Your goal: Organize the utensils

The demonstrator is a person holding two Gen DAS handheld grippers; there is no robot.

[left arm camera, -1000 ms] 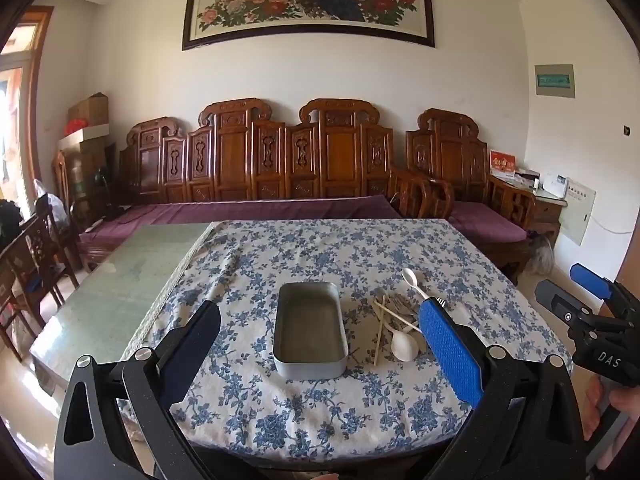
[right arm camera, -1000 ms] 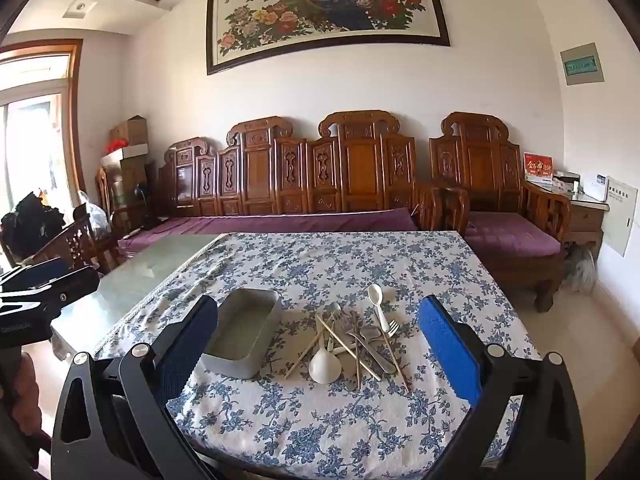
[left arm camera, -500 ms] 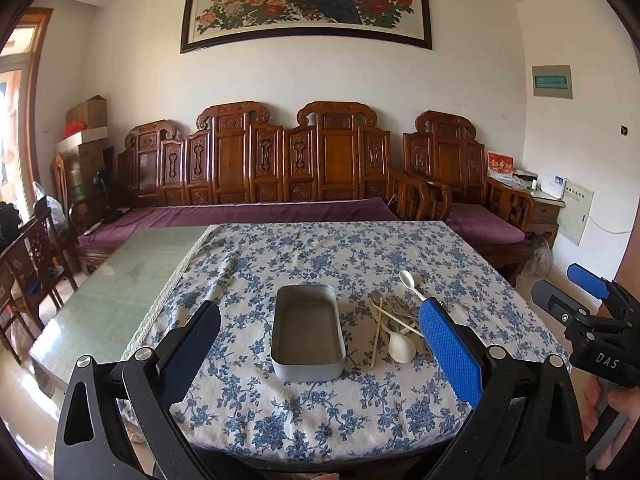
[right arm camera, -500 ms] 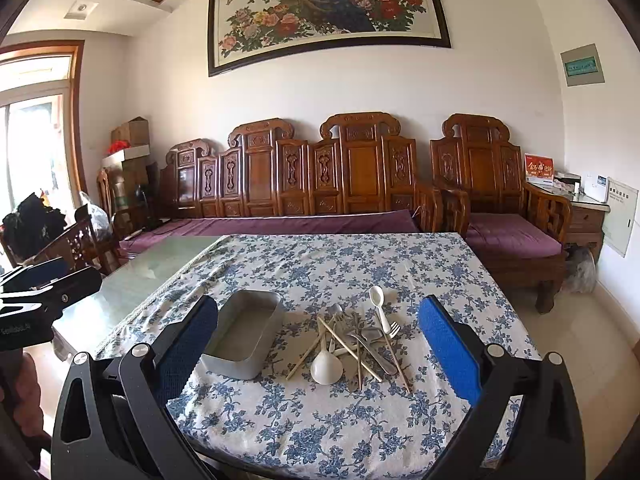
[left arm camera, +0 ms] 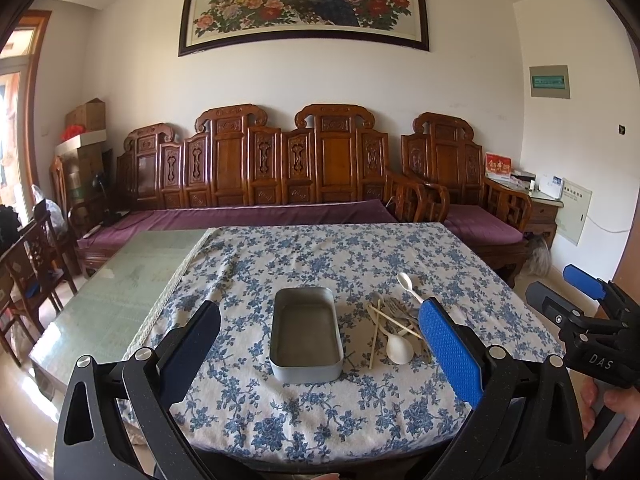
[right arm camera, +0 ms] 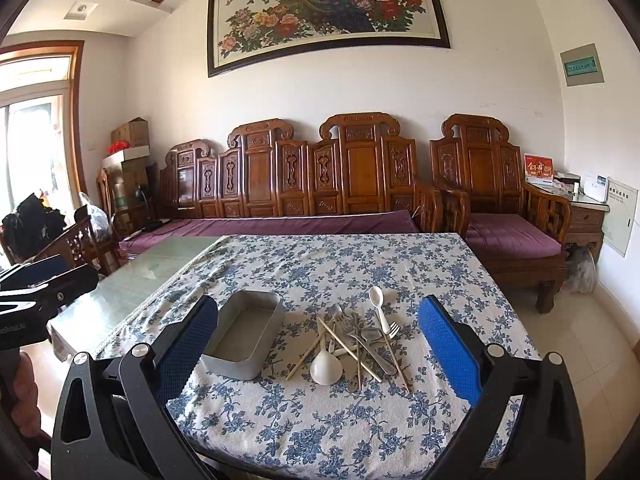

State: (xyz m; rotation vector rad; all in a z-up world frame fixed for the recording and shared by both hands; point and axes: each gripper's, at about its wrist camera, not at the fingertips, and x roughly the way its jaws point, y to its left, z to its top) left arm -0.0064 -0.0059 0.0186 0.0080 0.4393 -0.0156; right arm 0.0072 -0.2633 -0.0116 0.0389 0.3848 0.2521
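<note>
The rectangular grey metal tin (left arm camera: 306, 334) has a dull, brushed finish with rounded corners and a matt inside. It sits on a white cotton-like tablecloth printed with blue flowers (left arm camera: 320, 420), soft and matt, edged with a woven trim. Beside the cloth, the bare green tabletop (left arm camera: 120, 280) is glossy and mirrors the light like glass. The heap of utensils (right arm camera: 352, 344) mixes shiny steel forks and spoons, pale matt wooden chopsticks and smooth white plastic spoons (right arm camera: 326, 366). The left gripper (left arm camera: 320, 354) and right gripper (right arm camera: 318, 354) have speckled matt black plastic bodies, bright screw heads and blue pads (right arm camera: 450, 354) with a rough dotted texture.
</note>
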